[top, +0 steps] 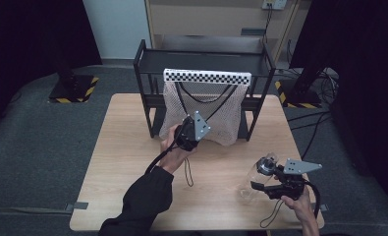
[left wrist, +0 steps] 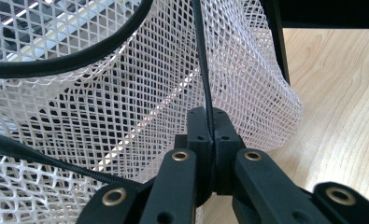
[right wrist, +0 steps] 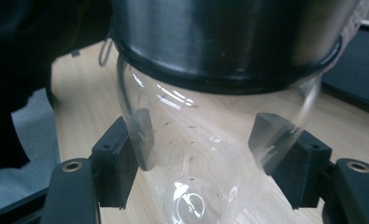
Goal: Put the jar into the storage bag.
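A white mesh bag (top: 201, 105) hangs from a black metal rack (top: 143, 64) at the back of the wooden table (top: 127, 162). My left gripper (top: 193, 129) is at the bag's lower front. In the left gripper view the gripper (left wrist: 213, 126) is shut on the bag's black cord (left wrist: 202, 56), with the netting (left wrist: 126, 93) spread behind it. A clear plastic bottle (top: 253, 182) with a silver metal cap (top: 266, 165) is at the table's right front. My right gripper (top: 261, 184) is shut on its body; both pads (right wrist: 142, 135) press the clear wall (right wrist: 191, 177) below the cap (right wrist: 219, 37).
A black-and-white checkered strip (top: 206, 76) runs along the bag's top edge. The rack's uprights (top: 266, 98) stand on both sides of the bag. A loose black cord (top: 187, 172) trails on the table near my left forearm. Dark stands sit on the grey floor behind.
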Available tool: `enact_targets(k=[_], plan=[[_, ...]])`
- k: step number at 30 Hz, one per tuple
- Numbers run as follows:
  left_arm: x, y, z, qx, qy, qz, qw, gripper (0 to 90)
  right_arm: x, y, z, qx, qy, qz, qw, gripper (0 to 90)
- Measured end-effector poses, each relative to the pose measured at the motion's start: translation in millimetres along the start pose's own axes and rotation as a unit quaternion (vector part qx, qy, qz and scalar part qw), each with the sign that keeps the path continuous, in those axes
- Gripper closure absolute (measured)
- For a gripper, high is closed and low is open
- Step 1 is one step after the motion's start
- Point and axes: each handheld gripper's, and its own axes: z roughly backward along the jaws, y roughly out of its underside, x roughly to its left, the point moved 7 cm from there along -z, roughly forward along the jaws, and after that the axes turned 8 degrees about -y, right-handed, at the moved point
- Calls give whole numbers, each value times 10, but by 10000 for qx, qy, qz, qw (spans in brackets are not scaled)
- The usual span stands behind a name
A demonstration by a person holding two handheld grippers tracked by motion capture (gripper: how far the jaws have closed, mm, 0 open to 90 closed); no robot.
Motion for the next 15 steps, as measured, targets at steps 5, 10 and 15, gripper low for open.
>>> enact_targets(k=[5, 10, 15], plan=[[10, 8, 10, -10, 11, 30, 10000, 881, -19, -157, -25, -169, 25, 24, 9999, 319], [0, 0, 7, -21, -3, 11, 10000, 880, -57, -356, -86, -428, -54, 24, 9991, 319], [2, 18, -21, -4, 31, 40, 10000, 880, -119, -592, -132, -572, -42, 45, 9983, 319]])
